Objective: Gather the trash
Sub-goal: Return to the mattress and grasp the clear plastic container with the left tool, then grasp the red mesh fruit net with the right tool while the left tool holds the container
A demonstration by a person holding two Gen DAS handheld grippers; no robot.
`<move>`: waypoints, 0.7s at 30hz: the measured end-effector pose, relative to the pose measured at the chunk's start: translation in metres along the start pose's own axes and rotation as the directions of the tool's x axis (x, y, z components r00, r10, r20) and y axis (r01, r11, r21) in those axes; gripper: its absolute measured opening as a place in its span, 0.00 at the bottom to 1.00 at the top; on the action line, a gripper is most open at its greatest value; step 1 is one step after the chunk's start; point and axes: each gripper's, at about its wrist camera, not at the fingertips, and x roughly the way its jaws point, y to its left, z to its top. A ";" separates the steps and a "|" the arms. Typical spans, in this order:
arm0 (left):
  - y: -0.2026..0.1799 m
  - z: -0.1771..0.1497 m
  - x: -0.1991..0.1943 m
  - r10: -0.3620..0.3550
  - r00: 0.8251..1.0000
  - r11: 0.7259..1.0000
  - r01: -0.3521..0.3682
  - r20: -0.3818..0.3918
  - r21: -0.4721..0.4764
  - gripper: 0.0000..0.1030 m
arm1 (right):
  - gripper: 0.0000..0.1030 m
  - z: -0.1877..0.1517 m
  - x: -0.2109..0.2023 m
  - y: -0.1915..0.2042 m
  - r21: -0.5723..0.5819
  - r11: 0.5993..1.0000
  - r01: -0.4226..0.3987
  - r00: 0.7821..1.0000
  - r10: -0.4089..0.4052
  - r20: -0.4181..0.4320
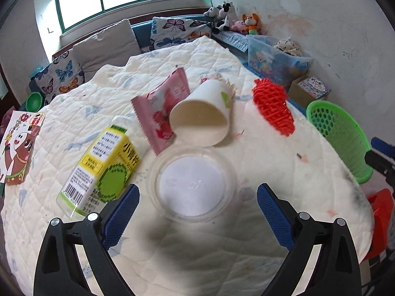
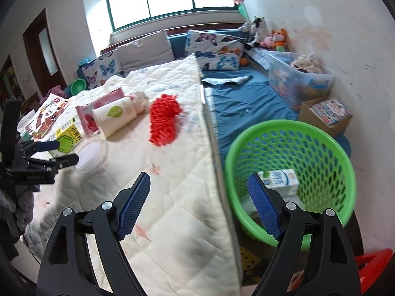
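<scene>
Trash lies on a white quilt: a clear plastic lid, a tipped paper cup, a pink wrapper, a yellow-green drink carton and a red foam net. My left gripper is open, its blue pads on either side of the lid's near edge without touching it. My right gripper is open and empty above the quilt's edge, beside the green basket, which holds a white carton. The left gripper also shows at the right wrist view's left, by the lid.
A picture book lies at the quilt's left edge. Beyond are butterfly cushions, a clear storage bin, a cardboard box and plush toys. A blue mattress runs beside the quilt. Something red sits low at right.
</scene>
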 end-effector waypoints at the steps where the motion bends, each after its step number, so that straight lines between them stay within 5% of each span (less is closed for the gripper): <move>1: 0.002 -0.002 0.001 0.005 1.000 1.000 -0.005 -0.005 0.001 0.91 | 0.79 0.002 0.003 0.003 -0.005 1.000 -0.005 1.000 0.005 -0.004; 21: 0.003 0.001 0.035 -0.027 0.998 0.999 0.028 -0.062 0.025 0.91 | 0.79 0.018 0.050 0.041 -0.085 0.995 -0.049 0.996 0.042 -0.076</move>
